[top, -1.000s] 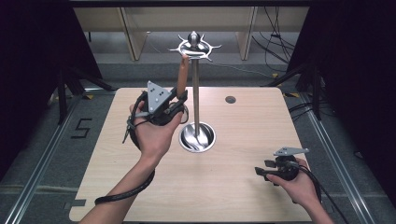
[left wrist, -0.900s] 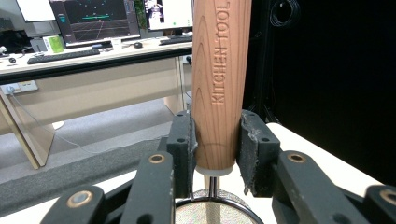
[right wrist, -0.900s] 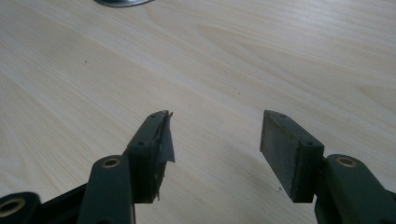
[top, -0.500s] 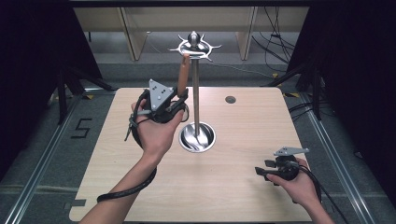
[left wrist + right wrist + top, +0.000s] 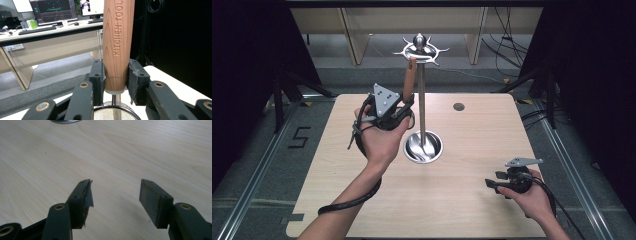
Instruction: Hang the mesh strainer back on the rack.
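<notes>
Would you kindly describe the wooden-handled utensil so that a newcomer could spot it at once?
Start at the pale wooden table, where a tall steel stand rises from a round base. Just left of its pole, under the hooked crown, the utensil hangs upright. It is the one brown wooden piece, stamped KITCHEN TOOL, and the left tongs are shut on its handle.

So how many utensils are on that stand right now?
1: a wooden-handled utensil hangs from the stand top, beside the pole, clamped by the left hand-held gripper. None seem hidden.
</notes>
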Tool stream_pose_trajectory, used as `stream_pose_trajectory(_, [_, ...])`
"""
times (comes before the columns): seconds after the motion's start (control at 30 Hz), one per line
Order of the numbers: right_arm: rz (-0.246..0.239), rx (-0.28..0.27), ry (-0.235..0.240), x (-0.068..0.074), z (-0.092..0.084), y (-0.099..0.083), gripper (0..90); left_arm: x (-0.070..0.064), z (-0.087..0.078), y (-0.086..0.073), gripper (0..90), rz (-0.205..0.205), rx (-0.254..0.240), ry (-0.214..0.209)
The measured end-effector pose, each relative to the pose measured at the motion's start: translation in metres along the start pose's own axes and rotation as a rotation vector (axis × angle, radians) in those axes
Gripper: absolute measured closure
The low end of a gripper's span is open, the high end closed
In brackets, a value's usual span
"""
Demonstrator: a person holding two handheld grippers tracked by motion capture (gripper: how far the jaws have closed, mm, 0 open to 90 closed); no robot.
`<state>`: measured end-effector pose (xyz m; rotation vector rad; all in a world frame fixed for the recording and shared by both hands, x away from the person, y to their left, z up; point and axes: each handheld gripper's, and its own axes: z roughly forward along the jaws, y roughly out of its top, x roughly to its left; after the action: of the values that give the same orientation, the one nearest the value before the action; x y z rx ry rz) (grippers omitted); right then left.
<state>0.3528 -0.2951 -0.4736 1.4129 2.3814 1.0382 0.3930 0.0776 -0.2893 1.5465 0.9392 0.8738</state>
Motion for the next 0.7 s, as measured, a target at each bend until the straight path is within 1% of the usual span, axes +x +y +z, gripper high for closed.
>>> stream_pose_trajectory(0.33, [-0.005,-0.002,0.000,0.0000,0.0002,0.0000,43.5,-0.0005,0.0022,0.0012,67.7,0.005,0.003,0.005])
stream_pose_trajectory(0.37, [-0.027,-0.010,-0.007,-0.0013,0.0010,-0.0006,43.5,-0.0005,0.0026,0.0012,67.7,0.007,0.004,0.006])
stream_pose_trajectory(0.4, [-0.028,-0.017,-0.009,-0.0013,0.0014,-0.0008,43.4,-0.0004,0.0030,0.0012,67.7,0.007,0.005,0.006])
stream_pose_trajectory(0.53, [-0.009,-0.004,0.000,-0.0003,0.0003,-0.0001,43.4,-0.0008,0.0046,0.0012,67.7,0.004,0.007,0.009])
stream_pose_trajectory(0.57, [-0.028,-0.012,-0.006,-0.0015,0.0013,-0.0007,43.4,-0.0008,0.0051,0.0012,67.7,0.006,0.007,0.010])
stream_pose_trajectory(0.67, [-0.029,-0.012,-0.005,-0.0014,0.0013,-0.0007,43.4,-0.0009,0.0070,0.0011,67.7,0.003,0.006,0.012])
stream_pose_trajectory(0.7, [-0.009,-0.003,0.000,-0.0003,0.0003,0.0000,43.5,-0.0007,0.0073,0.0012,67.6,0.006,0.008,0.013])
